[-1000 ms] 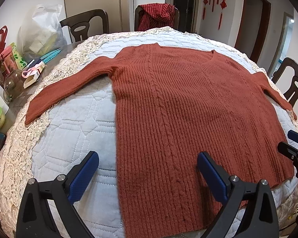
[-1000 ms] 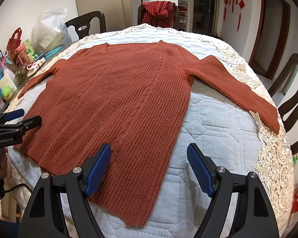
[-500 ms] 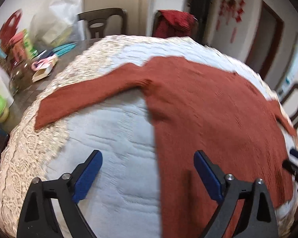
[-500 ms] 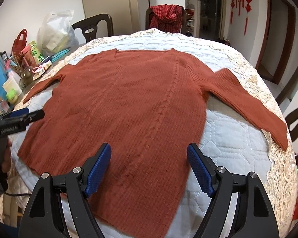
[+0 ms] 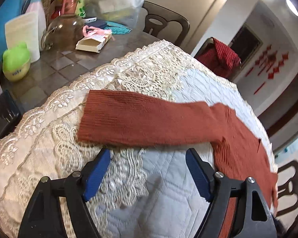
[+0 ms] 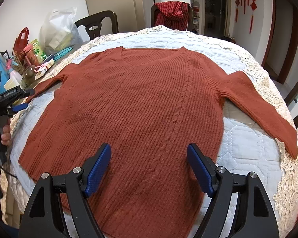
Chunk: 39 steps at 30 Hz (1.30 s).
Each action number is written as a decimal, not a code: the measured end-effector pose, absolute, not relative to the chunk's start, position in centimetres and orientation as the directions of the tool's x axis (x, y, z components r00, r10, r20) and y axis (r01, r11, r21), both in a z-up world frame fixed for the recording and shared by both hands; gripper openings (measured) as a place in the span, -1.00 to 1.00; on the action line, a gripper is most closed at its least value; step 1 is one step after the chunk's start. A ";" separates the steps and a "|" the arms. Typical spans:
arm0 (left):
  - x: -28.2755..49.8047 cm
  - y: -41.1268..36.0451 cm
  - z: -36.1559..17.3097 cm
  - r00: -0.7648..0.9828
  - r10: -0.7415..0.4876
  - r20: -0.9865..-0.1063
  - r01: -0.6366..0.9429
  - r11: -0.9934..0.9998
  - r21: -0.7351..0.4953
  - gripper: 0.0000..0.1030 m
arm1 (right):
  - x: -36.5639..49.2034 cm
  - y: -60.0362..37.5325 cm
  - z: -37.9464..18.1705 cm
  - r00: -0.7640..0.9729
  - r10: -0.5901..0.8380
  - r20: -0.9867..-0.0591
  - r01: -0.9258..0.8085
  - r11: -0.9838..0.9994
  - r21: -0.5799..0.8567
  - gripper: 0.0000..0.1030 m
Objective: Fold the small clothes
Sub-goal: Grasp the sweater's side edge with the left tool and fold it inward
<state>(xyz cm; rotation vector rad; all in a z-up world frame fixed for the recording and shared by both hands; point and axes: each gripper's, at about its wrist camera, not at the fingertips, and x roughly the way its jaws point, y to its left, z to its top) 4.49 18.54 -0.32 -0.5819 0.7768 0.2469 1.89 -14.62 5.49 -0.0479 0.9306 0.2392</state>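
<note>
- My left gripper [image 5: 148, 164] hangs low over the table with its two blue pads [image 5: 96, 175] wide apart. It holds nothing.
- Right under it I see the pale blue quilted cloth with a cream lace edge [image 5: 55, 138] that covers the table.
- Just past the left pads lies the left sleeve [image 5: 145, 122] of the rust-red ribbed knit sweater [image 6: 137, 107]. The sleeve end [image 5: 85, 119] rests on the lace, flat and straight.
- My right gripper [image 6: 149, 164] is over the bottom part of the sweater. Its blue pads [image 6: 98, 167] are wide apart too, and it holds nothing.
- The sweater lies flat, front up, spread out in the middle of the cloth. Its right sleeve [image 6: 268, 111] sticks out to the far lace edge. No part is folded yet.
- I think the step now is the very first fold: going for the left sleeve.
- Next I would bring the left pads down around the sleeve near its end, one pad above and one below, and pinch only the knit. The lace is right under it, so I must not catch the lace too. Then the sleeve can go over onto the body.
- Farther off, on the bare dark table top [image 5: 55, 65], stand a round glass jar [image 5: 63, 29], a small green bottle [image 5: 15, 61] and a white plastic bag [image 6: 57, 31].
- Farthest away is a dark wooden chair [image 6: 97, 24] and a red checked cloth [image 6: 171, 12] hung on another chair.
</note>
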 end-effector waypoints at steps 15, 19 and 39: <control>6.6 20.0 1.7 0.738 0.037 -0.674 -0.401 0.827 -0.394 -0.63 | 2.8 -14.3 5.3 0.564 0.196 -0.802 -0.234 0.969 0.072 0.52; 8.1 16.9 5.1 0.791 -0.014 -0.612 -0.270 0.889 -0.370 -0.72 | 2.8 -14.6 5.3 0.566 0.210 -0.797 -0.232 0.969 0.091 0.52; 10.9 3.9 6.9 0.749 -0.356 -0.559 0.157 0.915 -0.372 -0.61 | 4.0 -16.4 7.4 0.591 0.260 -0.764 -0.201 0.964 0.173 0.52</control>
